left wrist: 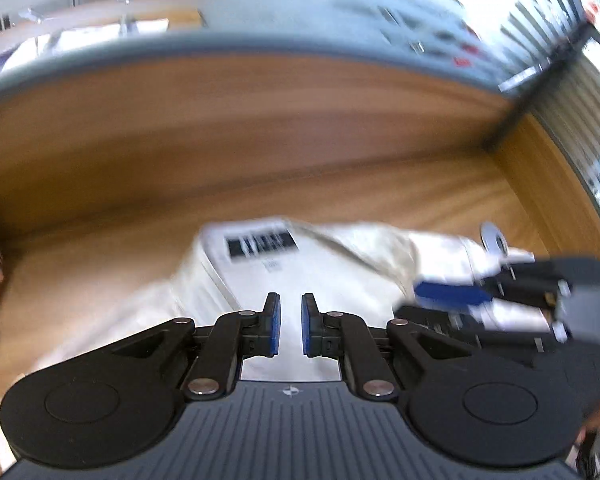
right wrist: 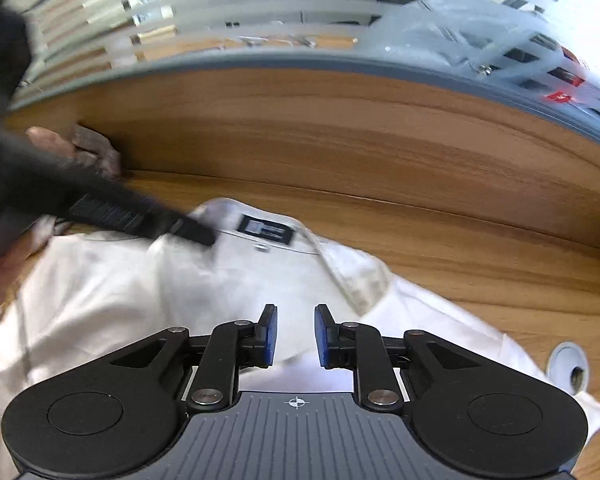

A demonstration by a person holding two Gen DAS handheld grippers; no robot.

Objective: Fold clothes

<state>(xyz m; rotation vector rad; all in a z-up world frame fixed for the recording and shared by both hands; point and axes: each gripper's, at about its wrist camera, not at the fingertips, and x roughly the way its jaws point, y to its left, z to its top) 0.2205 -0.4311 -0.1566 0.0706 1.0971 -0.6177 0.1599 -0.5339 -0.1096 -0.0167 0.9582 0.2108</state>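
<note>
white garment point(right wrist: 148, 280) spread on wood desk point(right wrist: 380, 160), collar + dark label point(right wrist: 265, 229) at far side, rest rumpled toward near edge. thin soft cloth by look; judge light, limp, will sag + crease, not fragile. best hold prob. at hems/shoulder edges, pinch single layer. left gripper point(left wrist: 291, 326) fingers slightly apart, nothing between. right gripper point(right wrist: 296, 336) likewise parted, empty, over cloth. no containers seen; grommet hole point(right wrist: 570, 366) in desk beside cloth. views blurred.

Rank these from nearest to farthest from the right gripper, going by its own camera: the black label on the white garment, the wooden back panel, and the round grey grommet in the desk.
1. Grommet, low on the right.
2. Black label, ahead on the garment.
3. Back panel, behind everything.
</note>
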